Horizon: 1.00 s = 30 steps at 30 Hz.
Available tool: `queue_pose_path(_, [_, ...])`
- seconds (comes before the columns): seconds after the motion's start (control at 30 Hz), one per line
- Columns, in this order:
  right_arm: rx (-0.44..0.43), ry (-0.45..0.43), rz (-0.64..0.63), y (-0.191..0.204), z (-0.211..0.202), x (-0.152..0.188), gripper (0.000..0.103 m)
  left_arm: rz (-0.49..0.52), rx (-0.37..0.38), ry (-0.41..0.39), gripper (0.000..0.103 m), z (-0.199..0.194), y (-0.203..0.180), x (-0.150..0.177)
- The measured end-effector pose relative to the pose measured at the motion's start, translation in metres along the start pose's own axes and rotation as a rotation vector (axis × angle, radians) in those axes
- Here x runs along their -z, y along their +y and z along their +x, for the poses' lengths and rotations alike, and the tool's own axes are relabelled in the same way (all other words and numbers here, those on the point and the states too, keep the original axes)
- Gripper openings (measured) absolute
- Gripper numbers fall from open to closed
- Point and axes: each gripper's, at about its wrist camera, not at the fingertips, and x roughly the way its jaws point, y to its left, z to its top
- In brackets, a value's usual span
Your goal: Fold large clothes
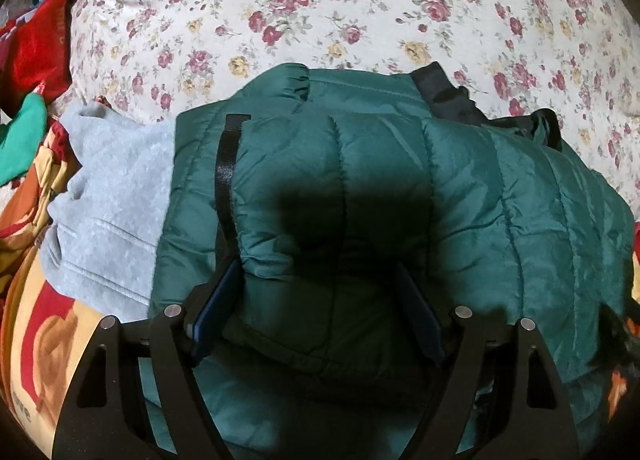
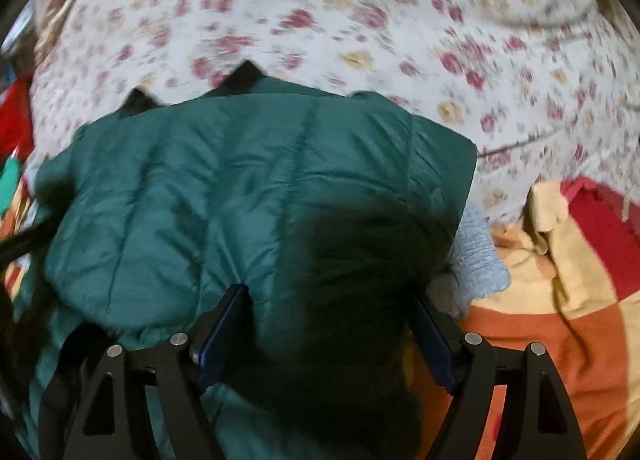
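1. Left wrist view: a dark green quilted puffer jacket (image 1: 400,188) lies bundled on a bed, its far end on the floral quilt (image 1: 320,12), its near end over an orange-and-red patterned blanket (image 1: 36,332) at the bed's near left corner. The left gripper (image 1: 316,300) straddles a puffy fold, jaws wide apart; whether the blue pads (image 1: 218,300) actually press the fabric cannot be told.
2. Judged risk here: the slick, air-filled shell could spring back open once let go, and a black strap (image 1: 226,168) lying along the fold could catch on a finger and drag the layer askew.
3. Right wrist view, blurred: the right gripper (image 2: 332,320) sits over the jacket's (image 2: 240,188) near right part, jaws likewise spread with padded fabric between them; grip unclear.
4. Judged risk here: if one gripper pulls while the other only rests, the bundle could skew toward the bed's near edge.
5. Only the left view shows a grey fleece garment (image 1: 108,196) tucked beside and partly under the jacket, plus red and green clothes (image 1: 28,72) at the far left.
6. Only the right view shows a pale blue knit (image 2: 476,252) at the jacket's right edge.
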Motion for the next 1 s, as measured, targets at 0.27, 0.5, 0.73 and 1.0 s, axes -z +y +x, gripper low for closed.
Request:
queue_pose_path(0.27, [-0.052, -0.097, 0.095, -0.014, -0.041, -0.004, 0.078, 0.013, -0.018, -0.02, 0.087, 0.003, -0.003, 0.001])
queue_pose_path(0.5, [-0.113, -0.113, 0.01, 0.014, -0.024, -0.031, 0.078, -0.008, -0.01, -0.021, 0.091, 0.007, 0.0, 0.003])
queue_pose_path(0.73, [-0.032, -0.051, -0.015, 0.021, 0.023, -0.039, 0.082, -0.016, 0.0, -0.022, 0.094, 0.011, 0.003, 0.002])
queue_pose_path(1.0, [-0.07, -0.126, -0.006, 0.019, -0.051, -0.023, 0.081, -0.017, 0.001, -0.024, 0.094, 0.013, 0.005, 0.002])
